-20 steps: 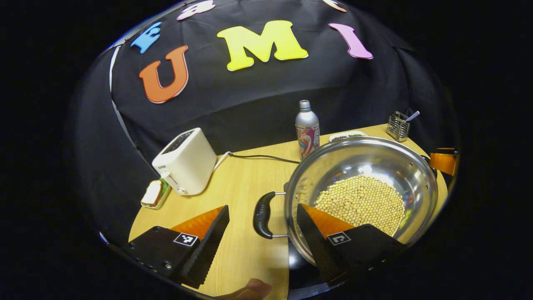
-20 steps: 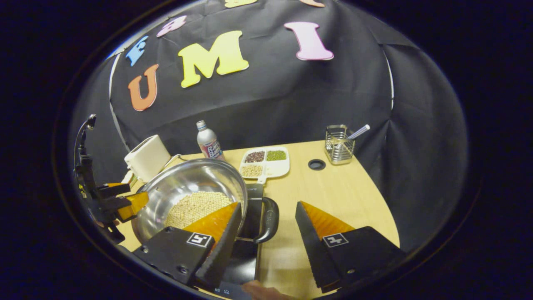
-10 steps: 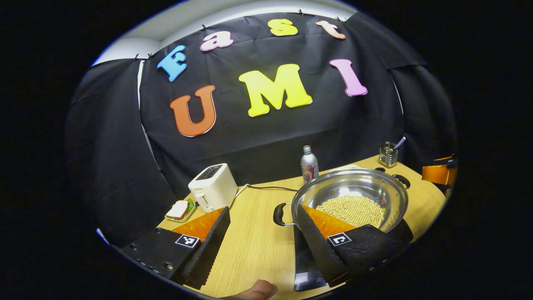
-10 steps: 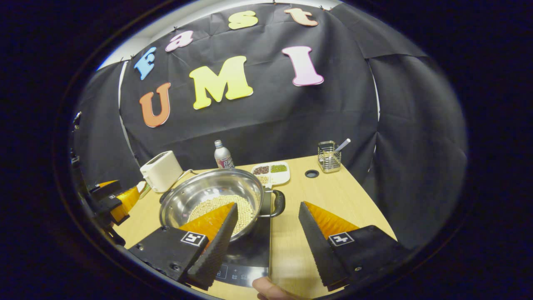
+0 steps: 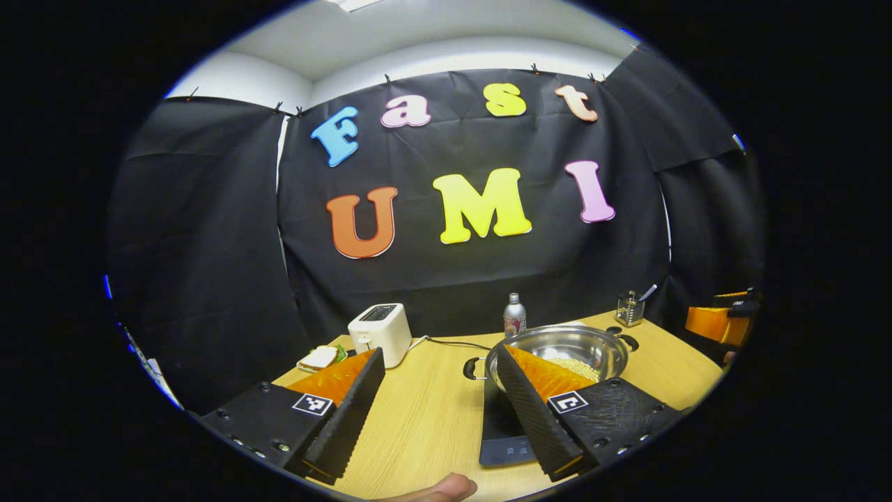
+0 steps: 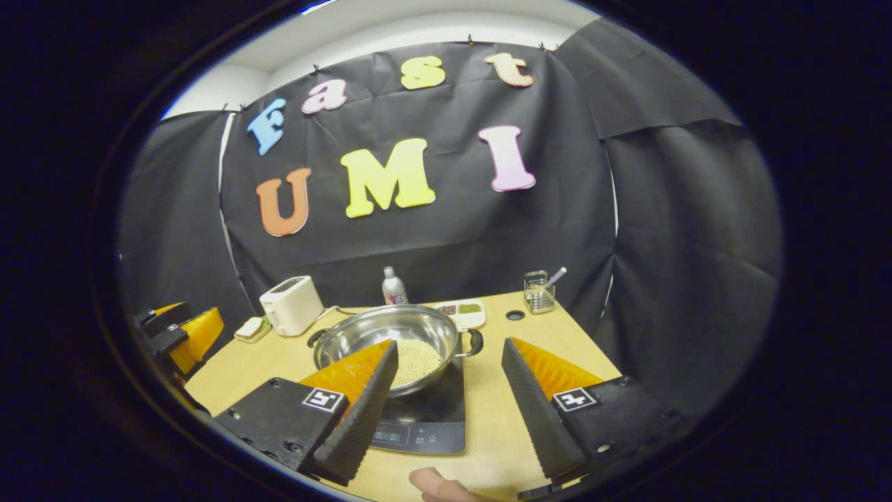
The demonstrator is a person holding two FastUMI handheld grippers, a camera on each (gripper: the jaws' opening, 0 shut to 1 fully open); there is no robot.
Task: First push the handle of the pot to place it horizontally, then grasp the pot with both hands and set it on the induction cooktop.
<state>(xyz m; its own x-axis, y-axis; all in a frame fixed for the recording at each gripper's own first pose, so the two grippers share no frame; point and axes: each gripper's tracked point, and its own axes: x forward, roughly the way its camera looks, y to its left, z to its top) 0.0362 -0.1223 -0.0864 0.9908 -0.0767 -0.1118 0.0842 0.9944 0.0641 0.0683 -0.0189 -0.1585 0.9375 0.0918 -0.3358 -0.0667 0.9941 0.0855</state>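
The pot (image 6: 390, 338) sits on the induction cooktop (image 6: 425, 418), handles out to either side, beans inside; compared with a second ago it looks smaller and farther off in both views, so you have let go and pulled both grippers back; judged complete, placement done. Your right gripper (image 6: 449, 401) has its fingers spread wide, holding nothing; left gripper (image 5: 439, 408) likewise, empty. Toaster (image 6: 291, 314) and bottle (image 6: 394, 286) stand behind on the bench (image 6: 578, 348).
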